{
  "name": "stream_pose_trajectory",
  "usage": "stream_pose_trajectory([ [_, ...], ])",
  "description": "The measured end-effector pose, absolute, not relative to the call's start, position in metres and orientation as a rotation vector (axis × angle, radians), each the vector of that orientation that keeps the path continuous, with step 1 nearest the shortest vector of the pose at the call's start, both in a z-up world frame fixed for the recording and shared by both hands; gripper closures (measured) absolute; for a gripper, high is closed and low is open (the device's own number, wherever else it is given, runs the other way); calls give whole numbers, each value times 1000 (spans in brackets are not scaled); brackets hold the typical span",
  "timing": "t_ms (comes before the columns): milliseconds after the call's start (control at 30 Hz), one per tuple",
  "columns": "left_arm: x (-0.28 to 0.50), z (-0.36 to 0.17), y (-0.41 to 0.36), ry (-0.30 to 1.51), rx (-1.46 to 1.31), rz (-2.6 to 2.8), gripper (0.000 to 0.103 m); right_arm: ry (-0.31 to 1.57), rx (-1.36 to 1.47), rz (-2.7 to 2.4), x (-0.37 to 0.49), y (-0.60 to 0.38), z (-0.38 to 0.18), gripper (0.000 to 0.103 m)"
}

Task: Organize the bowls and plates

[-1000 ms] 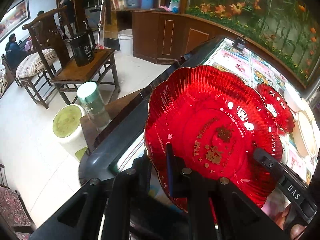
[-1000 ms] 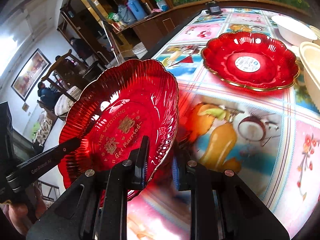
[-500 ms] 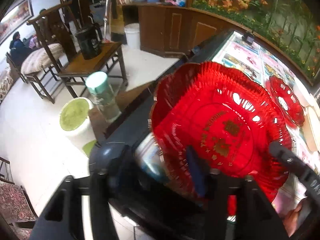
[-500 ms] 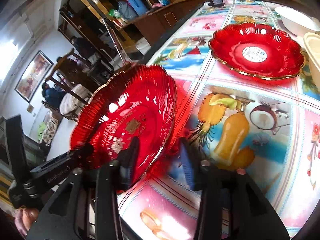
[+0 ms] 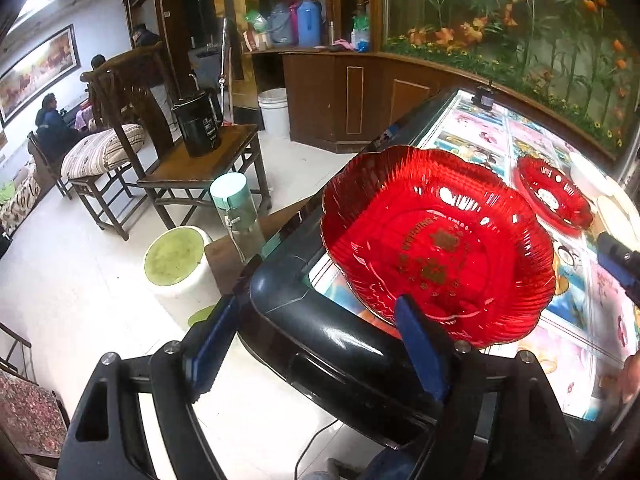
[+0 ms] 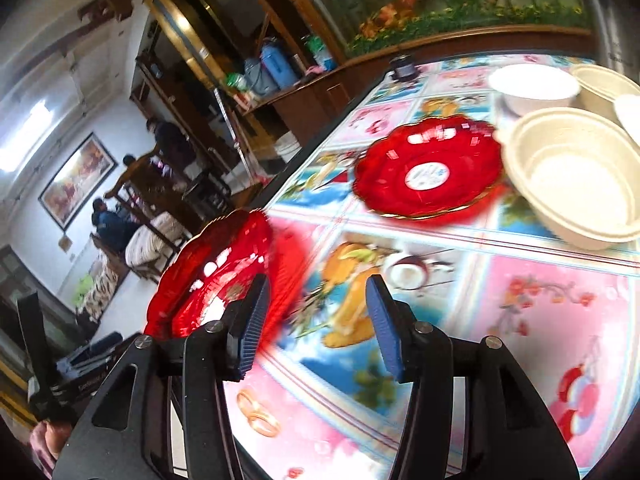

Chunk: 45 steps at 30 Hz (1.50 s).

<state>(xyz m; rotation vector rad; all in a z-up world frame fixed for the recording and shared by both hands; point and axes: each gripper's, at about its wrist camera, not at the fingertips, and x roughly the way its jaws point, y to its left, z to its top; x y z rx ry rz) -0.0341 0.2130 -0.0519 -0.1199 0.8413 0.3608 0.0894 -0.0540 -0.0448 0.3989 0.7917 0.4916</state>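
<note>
Picture-topped table (image 6: 520, 320), two red plates (image 6: 428, 168), seemingly three pale bowls (image 6: 572, 176)

Open bench (image 6: 520, 320) surface is seen ahead of the right gripper (image 6: 316, 320) — only the printed cover lies there. Farther on, passage is blocked by a red plate with a sticker (image 6: 428, 172) and, touching its right rim, a cream bowl (image 6: 572, 176). At the left edge a tilted red plate (image 5: 436, 244) overhangs the bench's dark rim (image 5: 320, 344) — the corner is crowded.
</note>
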Motion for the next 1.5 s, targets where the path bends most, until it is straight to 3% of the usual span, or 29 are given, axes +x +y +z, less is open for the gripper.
stream_pose_trajectory([
  [533,-57,-16,204,871,-182,249,23,868,568,464,116,-103,-57,52],
  [800,-2,23,150,794,-242,111,23,954,724,495,148,-111,-73,52],
  [1233,135,-19,95,1002,-402,92,23,942,916,434,164,-143,-88,52],
  [1500,164,-43,82,1068,-477,78,23,950,958,407,166,-151,-93,50],
])
